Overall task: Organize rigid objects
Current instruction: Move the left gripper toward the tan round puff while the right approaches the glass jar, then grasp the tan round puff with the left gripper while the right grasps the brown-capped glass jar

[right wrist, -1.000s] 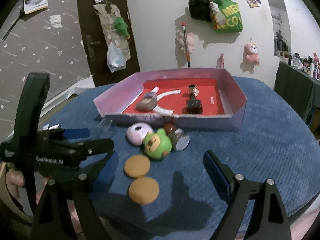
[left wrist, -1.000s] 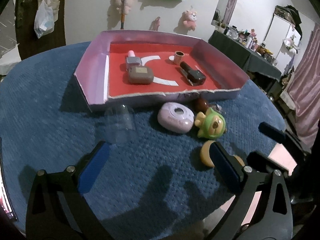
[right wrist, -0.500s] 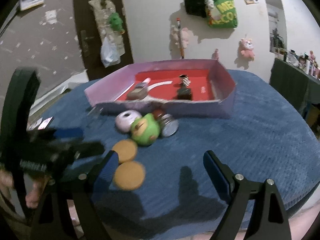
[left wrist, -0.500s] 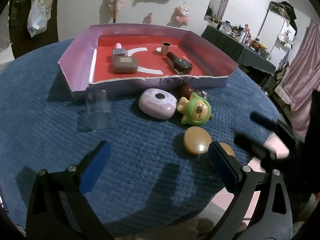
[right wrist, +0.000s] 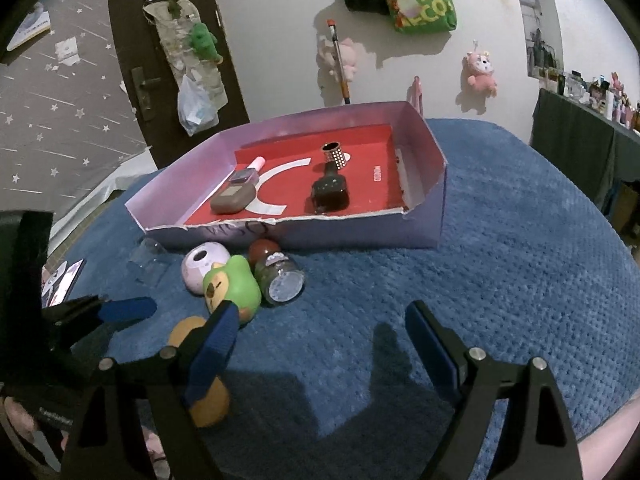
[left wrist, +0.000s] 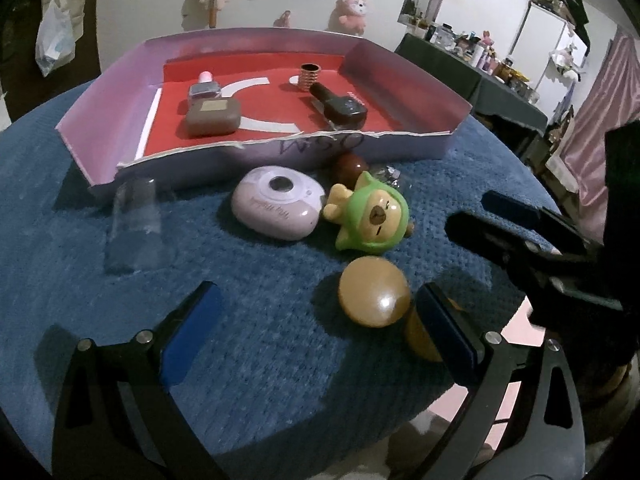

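Purple-walled tray already holds two nail-polish bottles and a brown case. In front of it wait a clear cup, lilac case, green bear toy, glass jar and two tan discs. Left gripper and right gripper hover wide apart, empty.

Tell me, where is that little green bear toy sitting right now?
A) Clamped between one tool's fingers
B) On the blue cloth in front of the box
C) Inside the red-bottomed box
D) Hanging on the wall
B: the green bear toy lies on the blue cloth just outside the front wall of the box, beside the lilac case, with nothing gripping it.
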A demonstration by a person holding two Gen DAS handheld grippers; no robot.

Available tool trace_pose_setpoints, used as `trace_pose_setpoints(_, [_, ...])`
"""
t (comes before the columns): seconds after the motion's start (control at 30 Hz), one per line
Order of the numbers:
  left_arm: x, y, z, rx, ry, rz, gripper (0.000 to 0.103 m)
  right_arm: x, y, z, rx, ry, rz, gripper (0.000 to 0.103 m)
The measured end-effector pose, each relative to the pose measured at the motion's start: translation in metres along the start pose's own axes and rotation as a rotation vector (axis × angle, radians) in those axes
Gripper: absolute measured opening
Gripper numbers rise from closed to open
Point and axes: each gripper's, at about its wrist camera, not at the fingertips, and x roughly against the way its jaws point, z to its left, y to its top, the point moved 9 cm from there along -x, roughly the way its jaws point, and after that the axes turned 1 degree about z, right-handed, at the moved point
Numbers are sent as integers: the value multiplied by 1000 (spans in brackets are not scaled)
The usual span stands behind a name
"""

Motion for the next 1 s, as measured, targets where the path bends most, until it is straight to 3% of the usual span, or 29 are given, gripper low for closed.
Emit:
trace_pose_setpoints(0.27, [2, 0, 14, 1, 26, -22, 100, 2, -18, -5, -31, 2, 7, 86])
trace_pose_setpoints(0.5, [10, -8, 24, 25, 52, -47, 100, -6, 5, -5, -13, -20, -18, 86])
trace_pose_setpoints(0.73, [5, -7, 7, -13, 60, -51, 98, -36, 27, -1, -5, 16, 50, 85])
trace_pose_setpoints(1.0, [6, -1, 7, -16, 43, -71, 74, -48, 31, 6, -22, 68, 91, 71])
